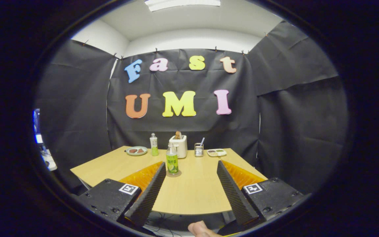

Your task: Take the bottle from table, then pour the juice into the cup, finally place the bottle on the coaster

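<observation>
Gripper (189, 174) fingers spread wide, holding nothing, hovering off the table's (196, 191) near edge. Bottle (172, 161) stands upright on the coaster (173, 174) mid-table, just ahead of the left finger. Along the far edge: plate (136, 150), second bottle (153, 144), toaster (179, 145), utensil holder (198, 149), small tray (216, 152).

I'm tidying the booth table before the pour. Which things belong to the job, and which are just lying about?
Job: juice bottle on its coaster, just beyond the open tongs.

Lying about: second bottle, plate, toaster, utensil holder, divided tray.
</observation>
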`<state>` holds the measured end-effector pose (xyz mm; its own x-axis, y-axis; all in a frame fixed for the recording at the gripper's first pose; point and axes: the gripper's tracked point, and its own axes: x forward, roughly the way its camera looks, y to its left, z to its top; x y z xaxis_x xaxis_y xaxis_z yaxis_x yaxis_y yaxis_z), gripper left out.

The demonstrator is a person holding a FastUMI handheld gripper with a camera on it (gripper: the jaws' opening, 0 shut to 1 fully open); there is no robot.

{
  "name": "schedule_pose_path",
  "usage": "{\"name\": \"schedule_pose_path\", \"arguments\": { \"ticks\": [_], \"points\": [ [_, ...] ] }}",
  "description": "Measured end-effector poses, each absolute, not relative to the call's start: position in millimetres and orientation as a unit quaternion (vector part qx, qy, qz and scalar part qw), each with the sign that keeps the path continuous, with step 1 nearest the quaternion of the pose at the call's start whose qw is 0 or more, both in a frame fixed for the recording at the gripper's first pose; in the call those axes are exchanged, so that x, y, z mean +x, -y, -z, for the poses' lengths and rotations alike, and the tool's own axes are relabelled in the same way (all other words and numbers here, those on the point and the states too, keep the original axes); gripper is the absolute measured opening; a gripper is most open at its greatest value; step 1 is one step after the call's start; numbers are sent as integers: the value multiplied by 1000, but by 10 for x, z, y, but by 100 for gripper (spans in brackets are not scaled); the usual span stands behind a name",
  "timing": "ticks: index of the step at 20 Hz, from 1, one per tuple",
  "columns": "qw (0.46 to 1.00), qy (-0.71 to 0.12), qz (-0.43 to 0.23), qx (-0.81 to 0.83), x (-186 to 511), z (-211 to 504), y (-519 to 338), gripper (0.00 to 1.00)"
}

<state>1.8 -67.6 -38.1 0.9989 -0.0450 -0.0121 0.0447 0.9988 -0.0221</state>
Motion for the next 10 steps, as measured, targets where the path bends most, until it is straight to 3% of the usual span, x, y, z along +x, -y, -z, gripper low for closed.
{"name": "schedule_pose_path", "arguments": {
  "ticks": [10],
  "points": [
    [998, -26, 50, -15, 55, 547, 861, 100]
  ]
}}
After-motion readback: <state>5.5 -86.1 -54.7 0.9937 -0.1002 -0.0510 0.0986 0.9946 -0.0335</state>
